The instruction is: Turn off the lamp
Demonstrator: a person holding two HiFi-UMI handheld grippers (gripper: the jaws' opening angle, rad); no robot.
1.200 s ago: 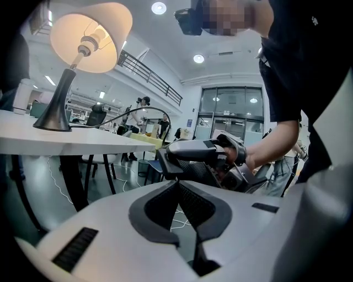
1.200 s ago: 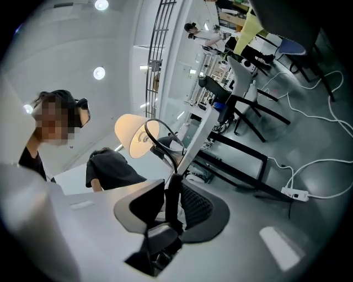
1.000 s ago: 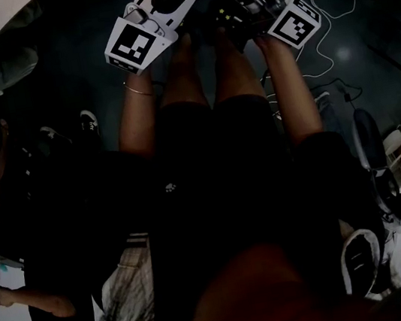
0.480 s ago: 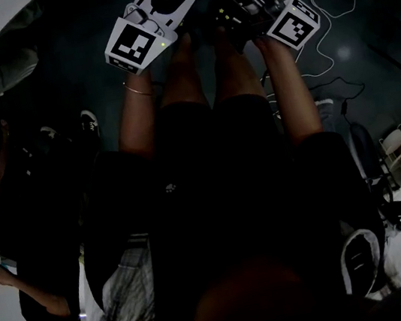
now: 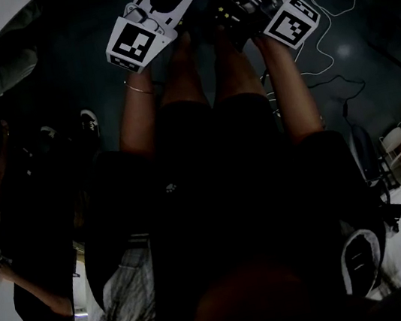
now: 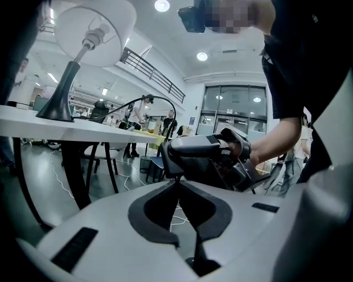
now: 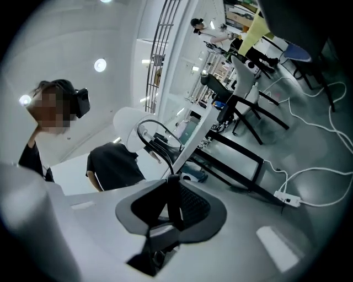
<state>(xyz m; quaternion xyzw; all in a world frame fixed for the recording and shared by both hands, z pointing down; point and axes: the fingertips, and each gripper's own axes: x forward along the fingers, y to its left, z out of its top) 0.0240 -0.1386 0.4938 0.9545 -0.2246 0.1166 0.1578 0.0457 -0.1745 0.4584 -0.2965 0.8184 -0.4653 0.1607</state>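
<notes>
Nearest first: the left gripper point(image 6: 177, 182) has its jaws pressed tip to tip with nothing between them. The right gripper point(image 7: 171, 179) has just been closing, and its tips now meet as well, nothing caught in them. So both tools are shut and empty.

From the head view, neither hand has shifted against a moment ago; both sit parked out in front of us. That squeeze on the right is the only real change, and since it lands on empty air, we judge it does nothing to the lamp itself.

Just beyond the left jaws, a touch to the right, we see the right gripper's body with our hand point(image 6: 242, 151) wrapped round it.

Farther off and up to the left runs the white table point(image 6: 99, 131). On it stands the lamp point(image 6: 92, 34), with a dark cone base, a slim stem and a white shade tipped so we look into it. It sits well apart from both grippers and higher than the left jaws.

We can't tell whether the bulb is lit, because the hall is too bright, and we see no switch. To reach the lamp, we reckon a gripper must rise and travel left.
</notes>
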